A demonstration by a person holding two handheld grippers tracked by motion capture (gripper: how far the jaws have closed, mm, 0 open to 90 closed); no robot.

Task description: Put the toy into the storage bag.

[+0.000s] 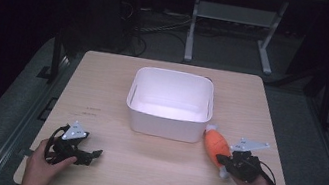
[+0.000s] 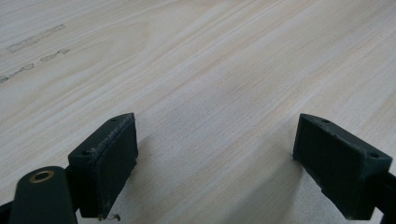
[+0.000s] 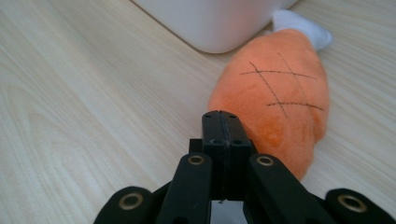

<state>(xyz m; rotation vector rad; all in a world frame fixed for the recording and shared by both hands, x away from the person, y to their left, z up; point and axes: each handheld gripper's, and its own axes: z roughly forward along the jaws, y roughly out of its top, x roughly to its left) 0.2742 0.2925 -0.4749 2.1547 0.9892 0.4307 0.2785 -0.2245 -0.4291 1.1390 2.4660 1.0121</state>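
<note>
An orange plush toy (image 1: 217,144) with white ends lies on the table by the front right corner of a white bin (image 1: 170,103). My right gripper (image 1: 222,159) is right at the toy's near end, jaws pressed together. In the right gripper view the shut jaws (image 3: 225,122) have nothing between their pads, and the orange toy (image 3: 275,93), marked with black crossed lines, lies just beyond and to their right, with the bin's corner (image 3: 210,23) behind it. My left gripper (image 1: 94,154) rests low at the front left, open; its pads (image 2: 105,154) stand wide apart over bare wood.
The wooden table (image 1: 102,87) has faint pencil marks (image 1: 91,110) left of the bin. Dark floor, cables and a metal table frame (image 1: 193,26) lie beyond the far edge.
</note>
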